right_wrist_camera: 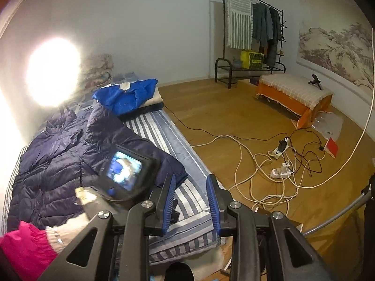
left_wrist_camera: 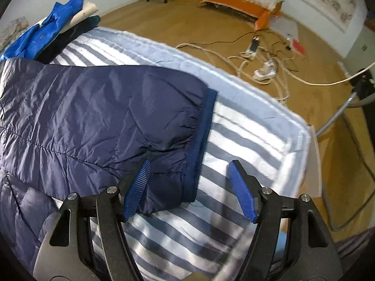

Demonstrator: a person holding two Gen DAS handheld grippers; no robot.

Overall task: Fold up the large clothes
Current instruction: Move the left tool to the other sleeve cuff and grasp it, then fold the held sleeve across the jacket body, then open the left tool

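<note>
A navy quilted puffer jacket (left_wrist_camera: pixel 89 107) lies spread on a blue-and-white striped mattress (left_wrist_camera: pixel 246 126). Its sleeve ends in a blue ribbed cuff (left_wrist_camera: pixel 201 145). My left gripper (left_wrist_camera: pixel 189 167) is open just above the sleeve end; its left finger (left_wrist_camera: pixel 138 187) rests over the sleeve fabric and the cuff lies between the jaws. In the right wrist view the jacket (right_wrist_camera: pixel 70 154) lies at the left on the mattress (right_wrist_camera: pixel 164 126). My right gripper (right_wrist_camera: pixel 191 180) is open and empty above the mattress's near edge. The left gripper's camera body (right_wrist_camera: pixel 124 173) is over the sleeve.
A stack of folded clothes with a bright blue garment on top (left_wrist_camera: pixel 44 32) (right_wrist_camera: pixel 129 98) sits at the far end of the mattress. Cables and power strips (right_wrist_camera: pixel 279 164) litter the wooden floor. An orange bench (right_wrist_camera: pixel 295 96) and a clothes rack (right_wrist_camera: pixel 253 37) stand by the wall.
</note>
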